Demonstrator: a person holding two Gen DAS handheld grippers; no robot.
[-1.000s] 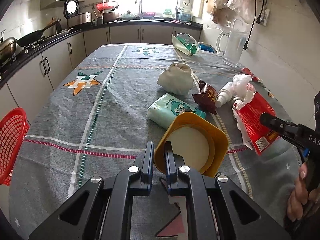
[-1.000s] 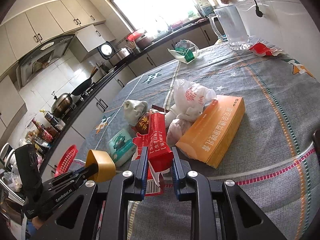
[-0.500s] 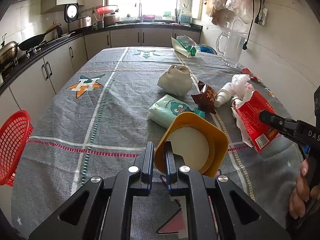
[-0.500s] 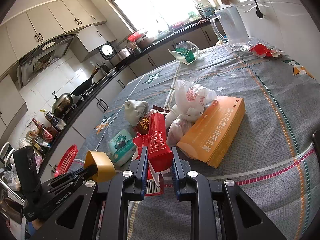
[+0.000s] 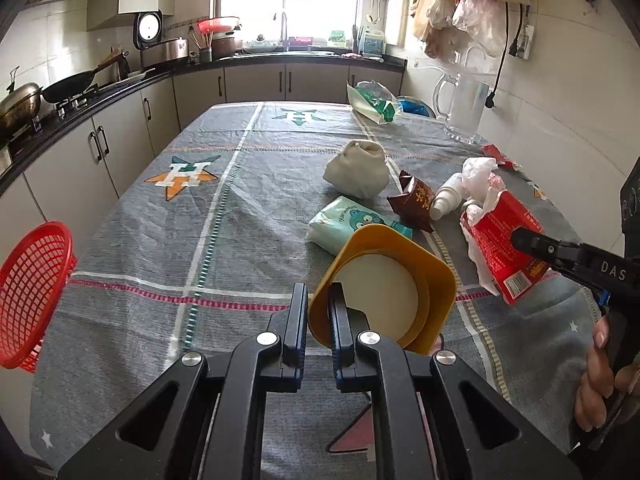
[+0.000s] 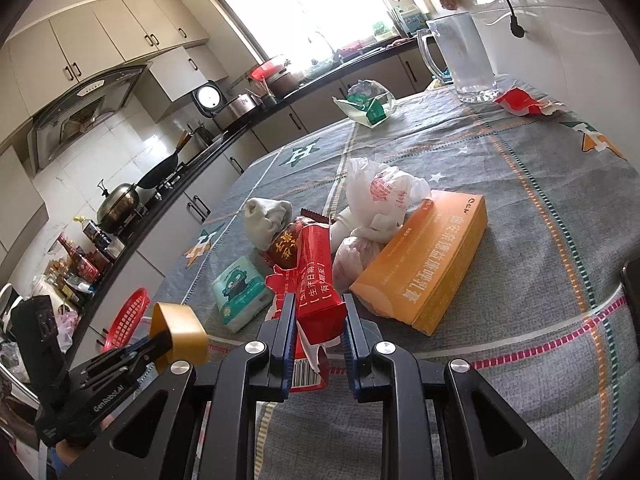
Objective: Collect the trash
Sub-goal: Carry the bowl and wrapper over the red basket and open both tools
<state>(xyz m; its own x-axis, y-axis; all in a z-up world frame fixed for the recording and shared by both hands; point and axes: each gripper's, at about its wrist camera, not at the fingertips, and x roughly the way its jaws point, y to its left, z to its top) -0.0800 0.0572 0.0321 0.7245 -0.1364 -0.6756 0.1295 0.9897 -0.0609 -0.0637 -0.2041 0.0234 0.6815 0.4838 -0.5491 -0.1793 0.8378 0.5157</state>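
Note:
My left gripper is shut on the rim of a yellow container, held above the table's near edge; the container also shows in the right wrist view. My right gripper is shut on a torn red wrapper, held just right of the container; the wrapper also shows in the left wrist view. On the grey tablecloth lie a brown snack wrapper, a white plastic bag and a pink bag.
A red mesh basket hangs off the table's left edge. An orange box, a green tissue pack, a beige pouch, a white bottle, a clear jug and a green-white bag sit on the table.
Both grippers keep their grips. The left wrist view has pulled back and risen slightly; the red wrapper stays beside the yellow container.

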